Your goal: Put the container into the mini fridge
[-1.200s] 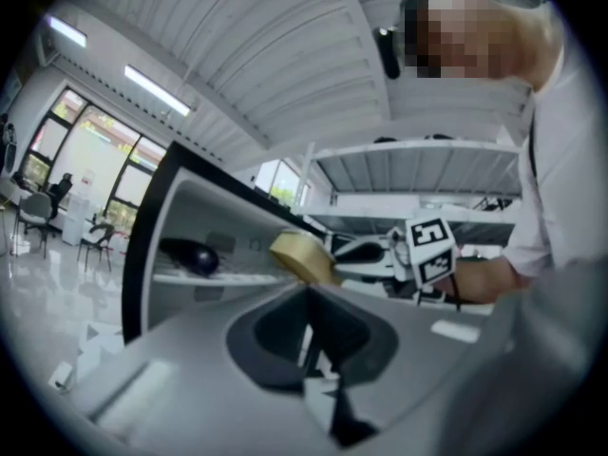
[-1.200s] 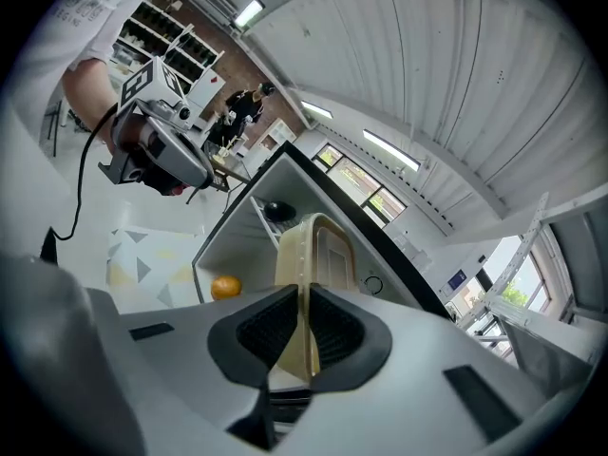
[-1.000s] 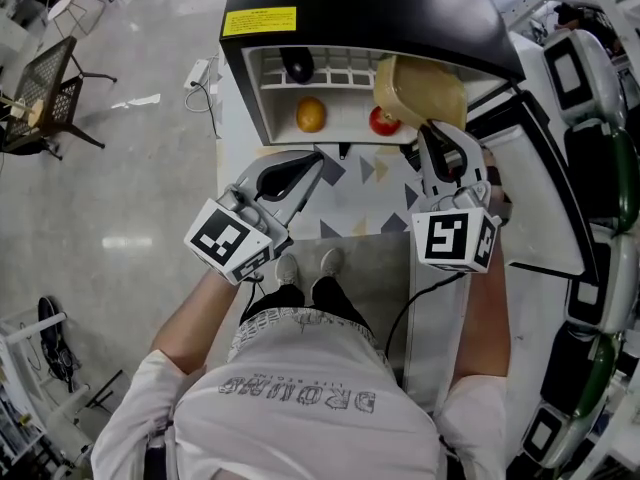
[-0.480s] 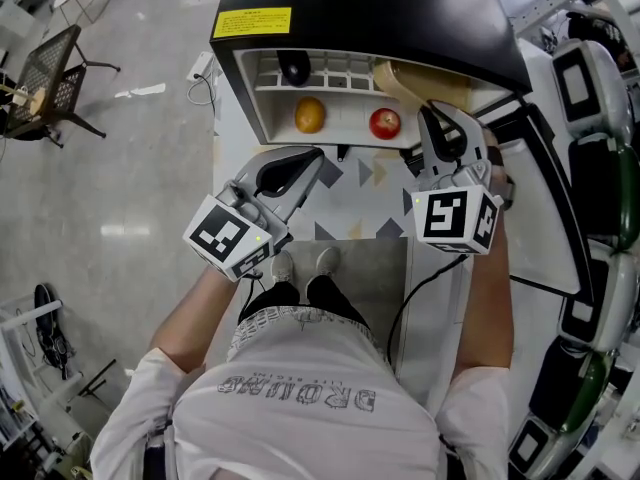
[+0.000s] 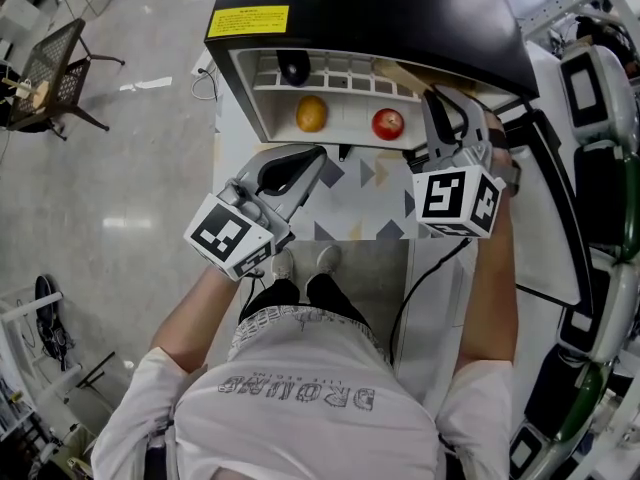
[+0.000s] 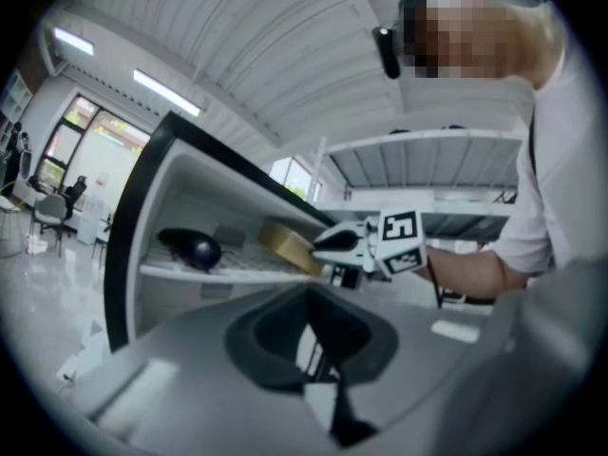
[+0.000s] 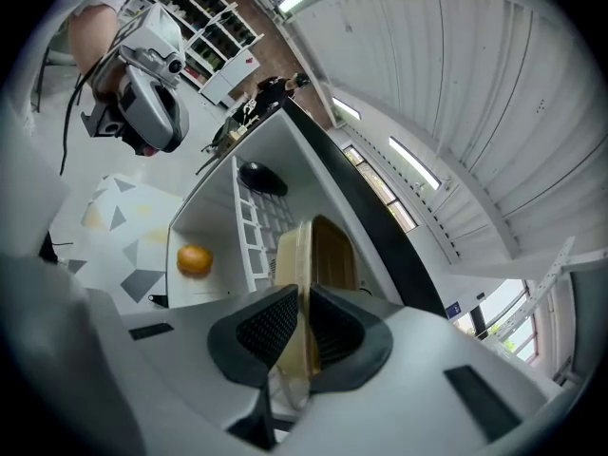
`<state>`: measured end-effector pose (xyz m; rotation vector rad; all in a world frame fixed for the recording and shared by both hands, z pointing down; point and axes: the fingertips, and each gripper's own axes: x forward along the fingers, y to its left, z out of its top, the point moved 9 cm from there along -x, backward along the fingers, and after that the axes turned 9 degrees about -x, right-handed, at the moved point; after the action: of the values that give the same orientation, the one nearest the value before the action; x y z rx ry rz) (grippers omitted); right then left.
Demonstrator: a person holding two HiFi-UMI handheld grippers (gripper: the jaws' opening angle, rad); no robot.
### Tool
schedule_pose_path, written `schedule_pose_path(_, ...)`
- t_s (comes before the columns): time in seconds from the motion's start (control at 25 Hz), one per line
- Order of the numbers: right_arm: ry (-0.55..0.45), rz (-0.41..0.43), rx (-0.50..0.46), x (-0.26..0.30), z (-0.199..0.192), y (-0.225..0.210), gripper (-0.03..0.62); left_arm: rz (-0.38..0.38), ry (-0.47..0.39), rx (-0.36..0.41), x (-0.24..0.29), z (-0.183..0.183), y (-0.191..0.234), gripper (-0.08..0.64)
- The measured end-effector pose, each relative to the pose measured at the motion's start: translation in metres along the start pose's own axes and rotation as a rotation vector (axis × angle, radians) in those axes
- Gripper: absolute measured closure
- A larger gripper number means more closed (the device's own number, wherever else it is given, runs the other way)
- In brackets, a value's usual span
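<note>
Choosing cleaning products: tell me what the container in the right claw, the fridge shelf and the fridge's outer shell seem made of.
Container: likely plastic, tan, slightly translucent, thin moulded rim pinched in the right claw.
Shelf: white grid of bars, coated wire or plastic, cannot tell which.
Mini fridge shell: smooth black with faint sheen, painted metal or plastic.

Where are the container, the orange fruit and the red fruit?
container (image 7: 329, 255), right gripper view, its brown side wall.
orange fruit (image 5: 311, 113), head view, its middle.
red fruit (image 5: 387, 123), head view, its middle.
</note>
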<state>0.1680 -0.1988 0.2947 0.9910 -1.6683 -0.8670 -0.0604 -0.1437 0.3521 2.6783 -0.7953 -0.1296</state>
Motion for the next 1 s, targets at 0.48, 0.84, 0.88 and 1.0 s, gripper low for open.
schedule_pose_path(0.48,-0.017,-0.024,-0.060,0.014,0.004,0.005,0.551,0.024,0.007,0.002,0.005,-0.001,0.001,0.552)
schedule_pose_path(0.84,-0.032,-0.028,-0.062,0.019,0.003,0.009,0.525,0.036,0.015,0.007,0.010,-0.001,0.003,0.552)
schedule_pose_path(0.88,-0.033,-0.024,-0.057,0.019,0.004,0.009,0.517,0.036,0.016,0.009,0.010,-0.001,0.003,0.552)
schedule_pose_path(1.0,-0.032,-0.014,-0.040,0.018,0.006,0.009,0.500,0.038,0.019,0.013,0.010,0.001,0.003,0.552)
